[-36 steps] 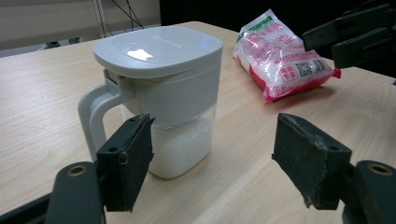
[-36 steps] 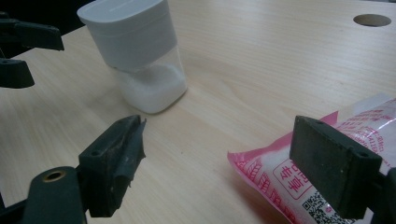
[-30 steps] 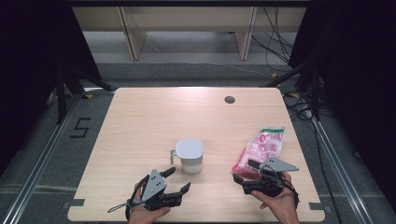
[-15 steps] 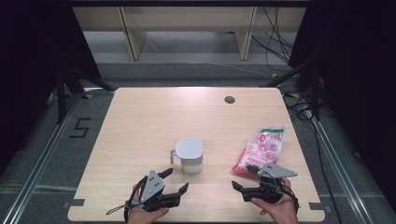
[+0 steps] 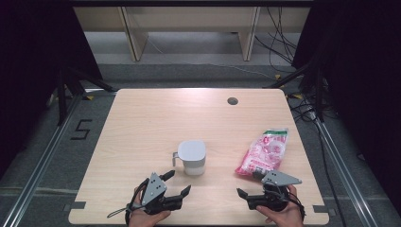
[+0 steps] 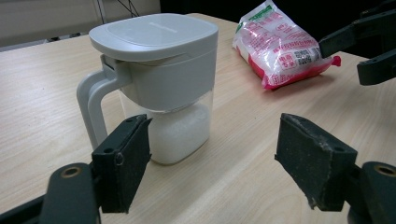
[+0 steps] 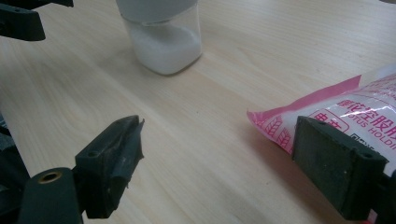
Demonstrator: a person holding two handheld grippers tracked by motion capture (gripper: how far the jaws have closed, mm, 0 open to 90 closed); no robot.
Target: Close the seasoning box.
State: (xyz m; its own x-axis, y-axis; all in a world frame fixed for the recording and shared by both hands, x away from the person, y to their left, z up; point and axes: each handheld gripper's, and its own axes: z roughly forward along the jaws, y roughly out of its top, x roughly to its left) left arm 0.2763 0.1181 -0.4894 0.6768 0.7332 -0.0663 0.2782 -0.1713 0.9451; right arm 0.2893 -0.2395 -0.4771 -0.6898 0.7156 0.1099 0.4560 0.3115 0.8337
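Bag (image 5: 263, 153) is free on the desk (image 5: 142, 123) since we pulled the right claw (image 5: 249, 198) back off it, both claws spread, left claw (image 5: 178, 182) facing the jug (image 5: 191, 157).

You have one table (image 5: 142, 123) in front of you, with one lidded jug (image 5: 192, 157) at the centre of the high view and one pink bag (image 5: 264, 152) to its right. You hold two grippers, one lower left (image 5: 178, 182), one lower right (image 5: 247, 185).
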